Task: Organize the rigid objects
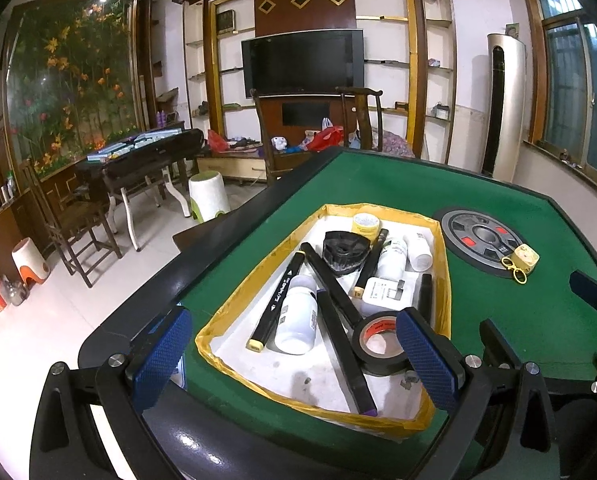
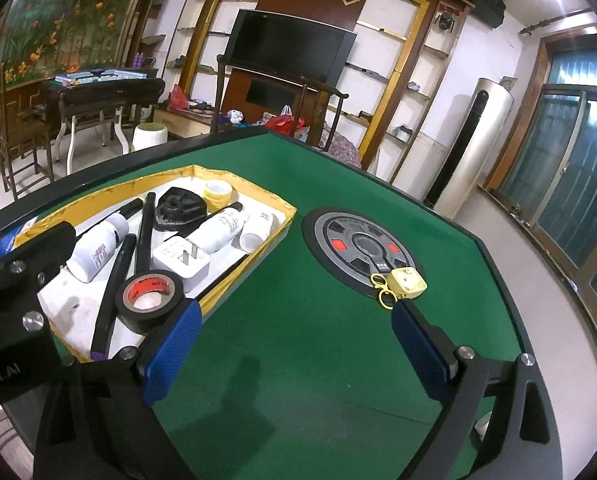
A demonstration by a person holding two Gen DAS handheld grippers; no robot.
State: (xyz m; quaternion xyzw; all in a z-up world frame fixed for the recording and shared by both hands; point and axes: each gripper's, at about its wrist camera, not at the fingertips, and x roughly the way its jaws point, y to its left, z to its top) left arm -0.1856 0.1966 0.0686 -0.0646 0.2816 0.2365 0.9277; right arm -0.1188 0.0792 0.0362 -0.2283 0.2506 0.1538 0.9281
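Your left gripper (image 1: 294, 354) is hanging over the near end of the yellow-edged tray (image 1: 442, 240) with its jaws spread wide and nothing pinched, the roll of black electrical tape (image 1: 378, 342) sitting just inside the right-hand pad. That tray on the green table (image 2: 298, 184) already has the markers (image 1: 276, 300), white bottles (image 1: 296, 316), a white plug adapter (image 2: 180, 258), a yellow tape roll (image 2: 217, 193) and a black lump-shaped thing (image 1: 345, 250) piled in it. Your right gripper (image 2: 294, 344) is wide open too, empty over bare felt, and the only piece outside the tray is the small yellow tape measure (image 2: 408, 280) with its yellow ring clip, resting on the round centre panel (image 2: 338, 240) just past the right-hand pad, not touching it as far as I can see.
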